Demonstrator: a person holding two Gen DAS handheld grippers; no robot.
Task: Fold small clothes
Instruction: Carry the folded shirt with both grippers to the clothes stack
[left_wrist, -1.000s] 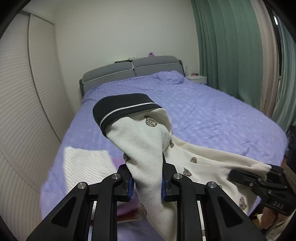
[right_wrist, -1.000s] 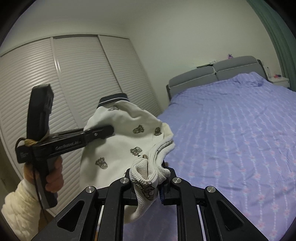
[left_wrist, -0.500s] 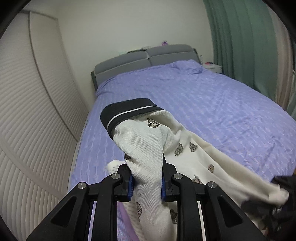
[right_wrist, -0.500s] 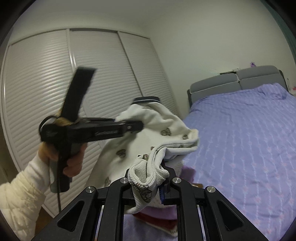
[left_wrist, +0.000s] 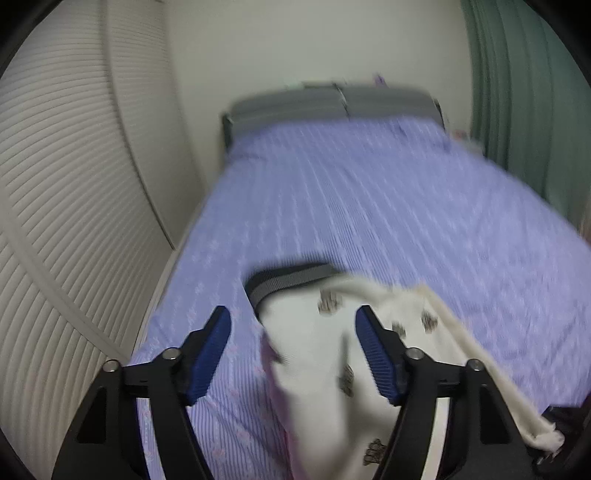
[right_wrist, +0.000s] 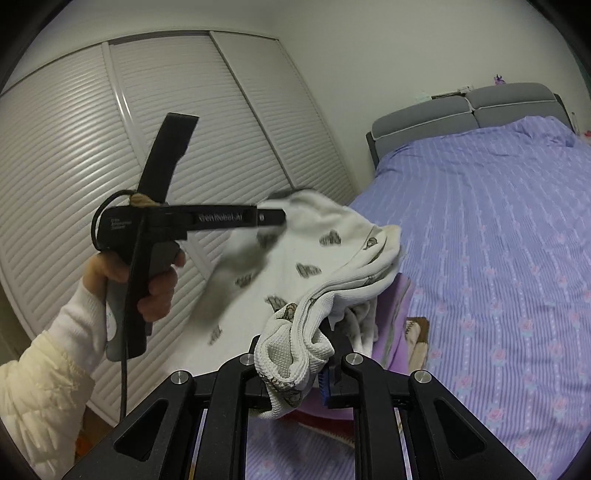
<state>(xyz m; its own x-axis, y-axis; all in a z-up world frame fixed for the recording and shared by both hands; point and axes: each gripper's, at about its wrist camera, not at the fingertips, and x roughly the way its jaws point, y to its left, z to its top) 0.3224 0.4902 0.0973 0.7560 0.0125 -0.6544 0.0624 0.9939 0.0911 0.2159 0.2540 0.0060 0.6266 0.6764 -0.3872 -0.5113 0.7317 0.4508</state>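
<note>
Currently: garment (left_wrist: 317, 354) unfolded, sagging toward bed (left_wrist: 369, 206); left gripper (left_wrist: 293, 354) opening, cloth loose between jaws; right gripper (right_wrist: 295, 373) clamps hem; folding remains.

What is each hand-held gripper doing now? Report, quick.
Left hand-held gripper: jaws opening, pads off the cream garment between them.
Right hand-held gripper: closed on the garment's bunched edge.

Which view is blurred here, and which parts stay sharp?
Left wrist view: bedspread and cream garment smeared by motion, left tongs crisp. Right wrist view: mostly sharp; only the garment near the left tongs blurs.
</note>
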